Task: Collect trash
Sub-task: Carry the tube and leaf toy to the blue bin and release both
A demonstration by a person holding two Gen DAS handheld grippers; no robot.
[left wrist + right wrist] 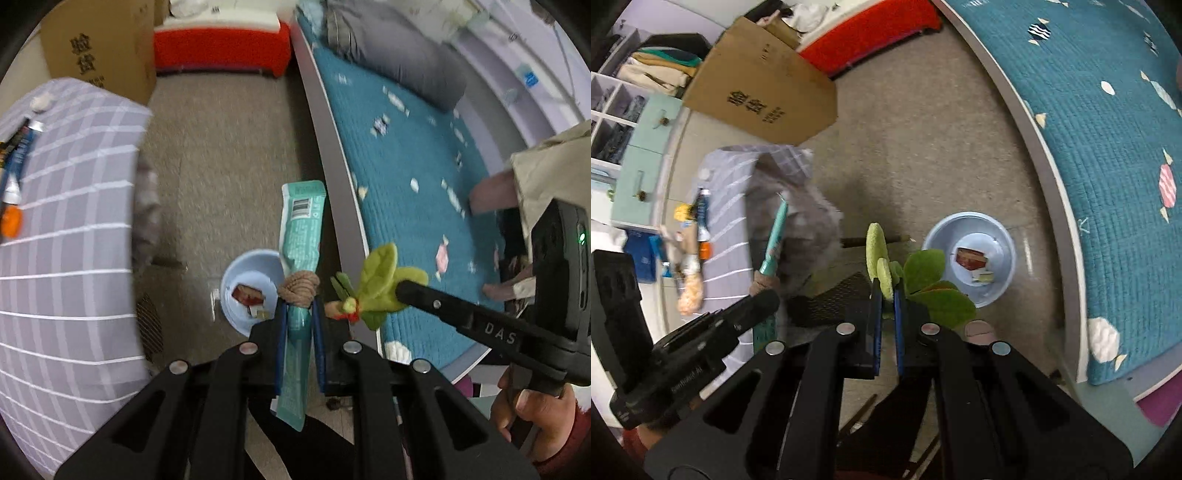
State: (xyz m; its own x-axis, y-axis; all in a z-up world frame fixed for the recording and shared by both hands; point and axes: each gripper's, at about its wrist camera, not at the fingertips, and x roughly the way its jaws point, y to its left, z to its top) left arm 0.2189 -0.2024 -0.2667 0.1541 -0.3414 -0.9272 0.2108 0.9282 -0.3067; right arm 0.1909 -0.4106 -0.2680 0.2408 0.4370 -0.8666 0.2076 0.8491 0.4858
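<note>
L gripper (300,314) is pinching a teal wrapper (301,229) w/ rope knot; R gripper (886,295) is clamping a green felt leaf toy (882,258), both hanging near the blue bin (971,225).

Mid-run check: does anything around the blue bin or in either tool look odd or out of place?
Nothing looks spilled or damaged. The left tool grips a teal wrapper with a rope knot around it; the right tool pinches a green felt leaf toy, an unusual item for trash. The blue bin stands upright, holding scraps.
</note>
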